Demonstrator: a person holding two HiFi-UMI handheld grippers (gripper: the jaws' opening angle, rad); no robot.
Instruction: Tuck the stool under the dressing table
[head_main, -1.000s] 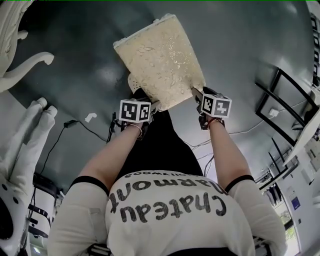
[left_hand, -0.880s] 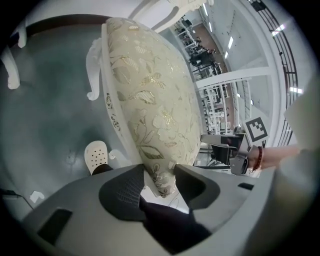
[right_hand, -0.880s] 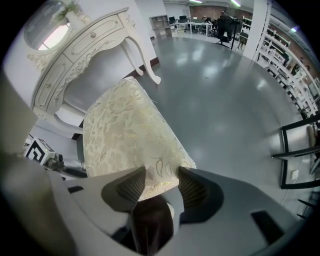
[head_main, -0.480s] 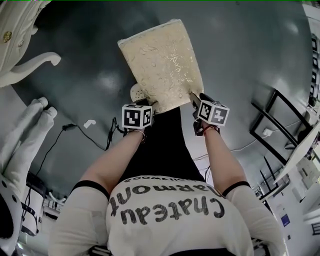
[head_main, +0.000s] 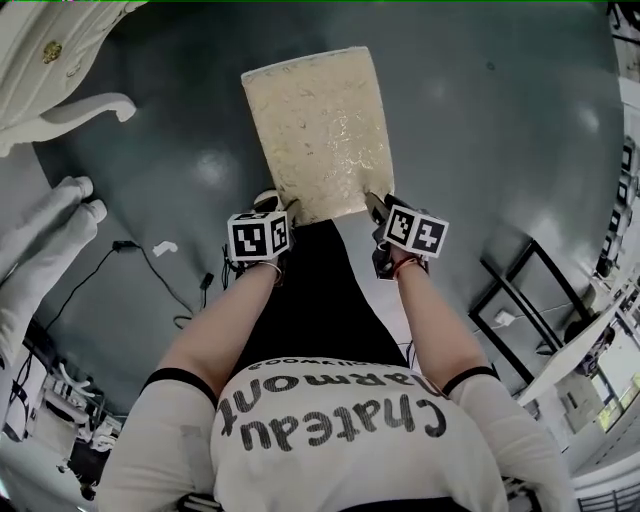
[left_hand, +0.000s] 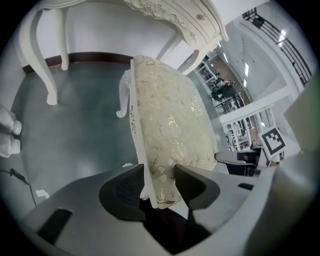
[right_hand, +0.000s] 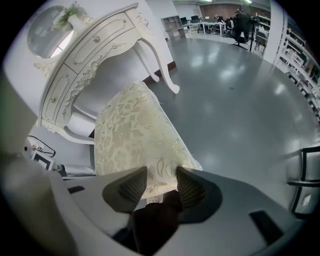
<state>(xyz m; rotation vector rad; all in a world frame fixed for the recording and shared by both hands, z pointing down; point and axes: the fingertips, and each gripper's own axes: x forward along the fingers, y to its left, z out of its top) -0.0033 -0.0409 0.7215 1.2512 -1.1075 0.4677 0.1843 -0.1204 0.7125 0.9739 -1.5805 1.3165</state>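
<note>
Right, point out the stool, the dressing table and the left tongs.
stool (head_main: 315, 125), head view, seat cushion
dressing table (right_hand: 100, 42), right gripper view, drawer front
left tongs (left_hand: 159, 175), left gripper view, between fingertips

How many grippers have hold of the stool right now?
2. The left gripper clamps the stool at its near-left corner; the right gripper clamps its near-right corner. Neither is hidden.

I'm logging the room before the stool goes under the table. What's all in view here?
stool: one, cream seat with gold pattern, centre, short of the dressing table
dressing table: one, white, upper left
floor: dark grey, glossy
cables: a few, black, floor at left
metal frame: one, black, right
left gripper: grey, shut on the stool's near edge
right gripper: grey, shut on the stool's near edge
arms: two, bare, behind the grippers
</note>
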